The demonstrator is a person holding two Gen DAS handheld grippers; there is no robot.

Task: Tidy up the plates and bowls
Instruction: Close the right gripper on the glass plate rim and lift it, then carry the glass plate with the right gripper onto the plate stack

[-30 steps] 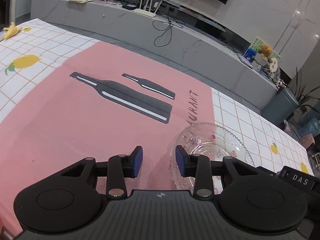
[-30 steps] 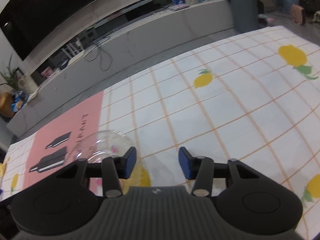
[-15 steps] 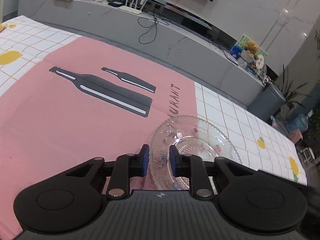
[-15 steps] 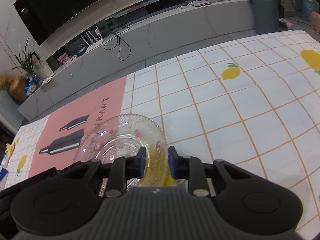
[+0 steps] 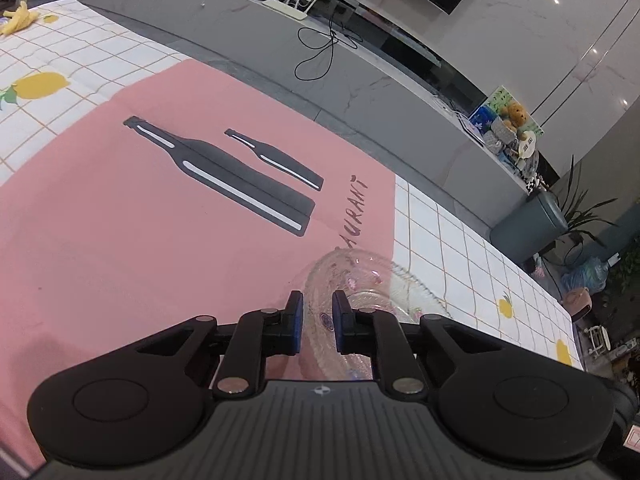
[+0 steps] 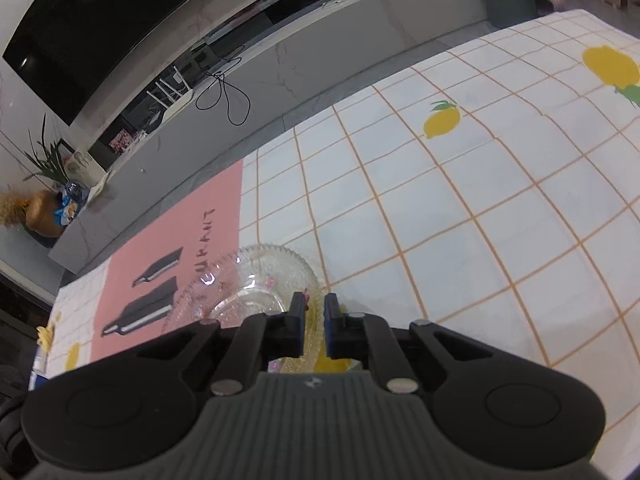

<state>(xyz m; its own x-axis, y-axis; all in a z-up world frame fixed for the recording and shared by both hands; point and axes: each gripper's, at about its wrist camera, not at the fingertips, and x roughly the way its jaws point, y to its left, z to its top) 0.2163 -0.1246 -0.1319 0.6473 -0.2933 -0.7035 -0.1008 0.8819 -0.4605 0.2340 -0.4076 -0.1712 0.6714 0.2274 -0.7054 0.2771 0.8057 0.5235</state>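
From the left wrist camera, the left gripper (image 5: 317,322) has its two blue-padded fingers (image 5: 296,322) drawn close on the near rim of a clear glass plate (image 5: 372,280), with the rim caught between the pads. The plate sits at the seam where the pink placemat (image 5: 140,216) meets the white checked tablecloth (image 5: 472,248), its left part over the pink and its right part over the white squares. Beyond the plate, on the placemat, lie two printed black bottle shapes (image 5: 224,176). A yellow banana (image 5: 16,20) rests far to the left of the plate, near the table's back edge. A grey bin (image 5: 532,224) stands on the floor past the table, to the plate's right

From the right wrist camera, the right gripper (image 6: 314,326) has its jaws nearly together on the right side of the same glass plate (image 6: 248,284), the rim passing between the pads. The pink placemat (image 6: 176,256) lies left of the plate and the checked tablecloth (image 6: 460,208) spreads to its right, printed with lemons (image 6: 440,122). A white router (image 6: 176,94) sits on the grey cabinet far behind the plate
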